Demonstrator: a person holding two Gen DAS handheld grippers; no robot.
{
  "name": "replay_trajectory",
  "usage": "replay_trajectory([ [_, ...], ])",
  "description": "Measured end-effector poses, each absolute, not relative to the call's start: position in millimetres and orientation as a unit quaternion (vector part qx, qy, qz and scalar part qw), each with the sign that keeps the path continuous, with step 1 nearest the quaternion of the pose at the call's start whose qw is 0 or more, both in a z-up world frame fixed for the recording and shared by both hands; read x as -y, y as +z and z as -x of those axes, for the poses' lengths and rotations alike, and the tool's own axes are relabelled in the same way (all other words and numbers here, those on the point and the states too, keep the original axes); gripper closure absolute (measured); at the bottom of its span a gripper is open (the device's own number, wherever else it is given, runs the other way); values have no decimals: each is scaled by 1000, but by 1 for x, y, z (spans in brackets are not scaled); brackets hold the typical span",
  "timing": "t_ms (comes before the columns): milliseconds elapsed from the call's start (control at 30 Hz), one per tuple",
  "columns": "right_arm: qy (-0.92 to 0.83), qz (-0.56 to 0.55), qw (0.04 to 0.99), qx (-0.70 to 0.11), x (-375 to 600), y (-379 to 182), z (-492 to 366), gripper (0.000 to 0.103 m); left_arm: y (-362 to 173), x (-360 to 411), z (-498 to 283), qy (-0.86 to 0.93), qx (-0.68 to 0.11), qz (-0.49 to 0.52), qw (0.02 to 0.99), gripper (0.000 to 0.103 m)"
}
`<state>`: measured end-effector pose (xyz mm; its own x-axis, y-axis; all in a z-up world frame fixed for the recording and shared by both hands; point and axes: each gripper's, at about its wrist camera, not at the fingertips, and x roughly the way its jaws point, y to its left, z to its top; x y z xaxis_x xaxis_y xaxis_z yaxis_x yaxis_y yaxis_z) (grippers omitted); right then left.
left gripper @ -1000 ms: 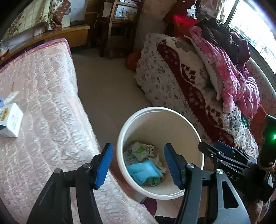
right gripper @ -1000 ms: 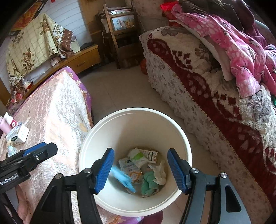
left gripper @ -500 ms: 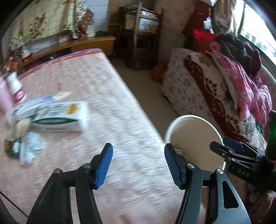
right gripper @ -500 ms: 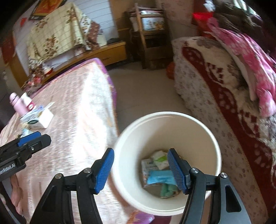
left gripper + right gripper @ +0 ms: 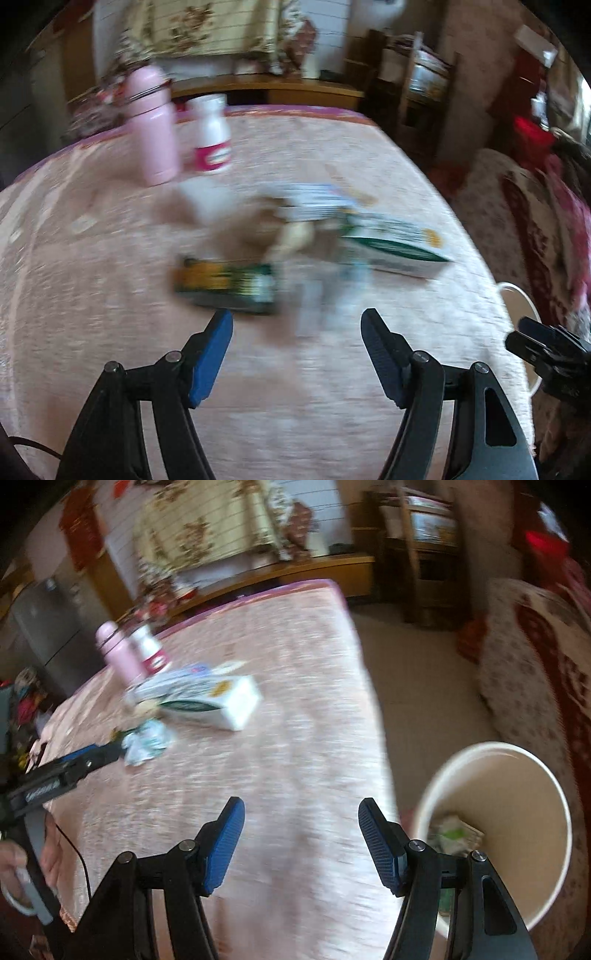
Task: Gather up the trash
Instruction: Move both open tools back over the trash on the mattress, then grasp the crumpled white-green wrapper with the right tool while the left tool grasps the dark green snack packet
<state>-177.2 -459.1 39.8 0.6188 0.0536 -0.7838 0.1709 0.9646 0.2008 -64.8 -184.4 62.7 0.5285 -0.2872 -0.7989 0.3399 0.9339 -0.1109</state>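
My left gripper (image 5: 296, 325) is open and empty above the pink tablecloth (image 5: 92, 295), just short of a green and yellow packet (image 5: 225, 282) and a crumpled pale wrapper (image 5: 332, 291). A white and green box (image 5: 395, 245) lies beyond them. My right gripper (image 5: 298, 818) is open and empty over the table's right part, beside the white bin (image 5: 517, 775) on the floor, which holds trash (image 5: 452, 832). The left gripper also shows in the right wrist view (image 5: 92, 757), near the crumpled wrapper (image 5: 146, 742) and the box (image 5: 218, 701).
A pink flask (image 5: 151, 129) and a white bottle with a pink label (image 5: 212, 134) stand at the table's far side. A patterned sofa (image 5: 535, 657) is to the right of the bin. Wooden furniture (image 5: 417, 554) lines the far wall. Both views are motion-blurred.
Both grippers have swung left, away from the bin and over the table. The left gripper has come close to the packet and wrapper. Both stay open and empty.
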Motion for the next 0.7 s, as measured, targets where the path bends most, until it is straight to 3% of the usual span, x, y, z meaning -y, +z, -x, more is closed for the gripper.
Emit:
replay_trajectory([
  [300, 29, -108, 889, -444, 385, 33, 125, 35, 50, 113, 11, -112, -478, 32, 871, 30],
  [700, 73, -139, 875, -457, 336, 10, 50, 35, 25, 114, -27, -141, -503, 60, 851, 29],
])
